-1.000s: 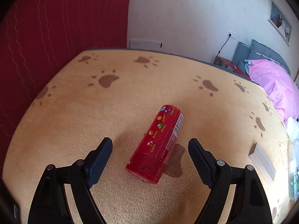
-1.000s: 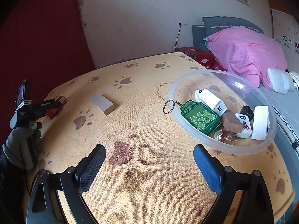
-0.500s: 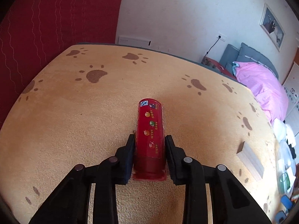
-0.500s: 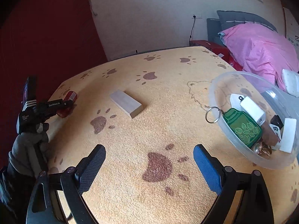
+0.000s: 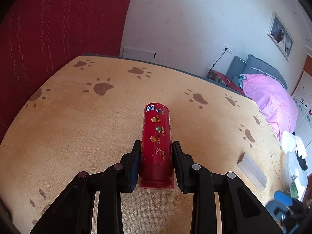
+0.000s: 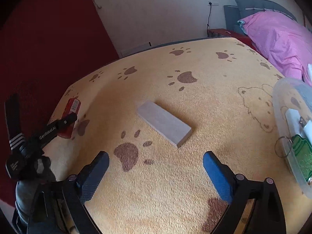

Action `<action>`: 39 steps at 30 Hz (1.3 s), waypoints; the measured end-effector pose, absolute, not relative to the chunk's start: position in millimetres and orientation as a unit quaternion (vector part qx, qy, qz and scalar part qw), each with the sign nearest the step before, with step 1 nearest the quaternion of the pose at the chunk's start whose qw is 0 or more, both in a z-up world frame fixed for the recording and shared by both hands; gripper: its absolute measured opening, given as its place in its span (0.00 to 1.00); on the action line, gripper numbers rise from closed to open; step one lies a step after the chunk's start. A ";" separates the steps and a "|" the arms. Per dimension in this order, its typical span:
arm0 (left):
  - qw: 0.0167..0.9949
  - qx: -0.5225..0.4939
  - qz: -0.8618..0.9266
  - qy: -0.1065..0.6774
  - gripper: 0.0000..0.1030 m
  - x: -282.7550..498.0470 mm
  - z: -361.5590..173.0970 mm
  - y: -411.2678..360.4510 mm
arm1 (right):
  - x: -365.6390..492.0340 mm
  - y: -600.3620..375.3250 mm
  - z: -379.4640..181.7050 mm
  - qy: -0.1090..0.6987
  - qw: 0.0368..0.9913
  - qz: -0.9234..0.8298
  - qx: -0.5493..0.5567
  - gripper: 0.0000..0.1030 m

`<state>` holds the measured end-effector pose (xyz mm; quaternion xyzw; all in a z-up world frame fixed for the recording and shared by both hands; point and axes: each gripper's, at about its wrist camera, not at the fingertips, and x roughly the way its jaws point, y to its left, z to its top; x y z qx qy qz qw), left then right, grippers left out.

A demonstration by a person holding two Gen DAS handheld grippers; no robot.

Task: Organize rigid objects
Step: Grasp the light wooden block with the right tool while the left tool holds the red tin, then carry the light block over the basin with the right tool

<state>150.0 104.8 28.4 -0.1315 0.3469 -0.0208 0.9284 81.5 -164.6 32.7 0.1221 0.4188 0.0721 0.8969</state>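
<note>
A red cylindrical candy tube (image 5: 157, 134) lies lengthwise on the paw-print cloth, its cap end toward me. My left gripper (image 5: 156, 145) is shut on it, both pads pressing its lower sides. The right wrist view shows the same tube (image 6: 71, 108) at far left, with the left gripper (image 6: 67, 120) on it. A grey rectangular block (image 6: 163, 123) lies flat just ahead of my right gripper (image 6: 156, 156), whose jaws are opening wide with nothing between them. The block (image 5: 251, 170) also shows at right in the left wrist view.
A clear plastic bowl (image 6: 280, 101) at the right edge holds a green keychain (image 6: 301, 156), a white charger (image 6: 296, 120) and other small items. Pink bedding (image 6: 280, 39) lies beyond the table, with a red curtain (image 5: 58, 29) to the left. A gloved hand (image 6: 29, 185) holds the left gripper.
My left gripper closed on the red tube, which now lines up straight between the fingers. My right gripper swung left, away from the bowl and toward the grey block.
</note>
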 end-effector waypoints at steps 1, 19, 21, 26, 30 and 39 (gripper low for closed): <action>0.928 -0.134 -0.020 0.348 0.31 149.6 28.3 105.8 | 87.1 -163.8 31.6 0.419 0.897 0.063 0.124 0.99; 0.920 -0.165 -0.013 0.355 0.31 152.9 21.1 118.0 | 145.5 -131.8 17.2 0.422 0.897 -0.053 0.121 1.00; 0.920 -0.163 -0.014 0.357 0.31 153.2 20.0 117.4 | 151.6 -127.5 15.7 0.427 0.897 -0.061 0.097 1.00; 0.920 -0.158 -0.016 0.357 0.31 153.0 18.4 114.1 | 157.5 -124.3 13.8 0.431 0.897 -0.066 0.069 1.00; 0.921 -0.155 -0.017 0.357 0.31 152.8 17.8 112.4 | 158.9 -123.6 13.5 0.429 0.898 -0.072 0.061 0.98; 0.922 -0.152 -0.017 0.356 0.31 152.5 17.9 112.2 | 143.9 -126.8 19.5 0.409 0.909 -0.045 0.063 0.94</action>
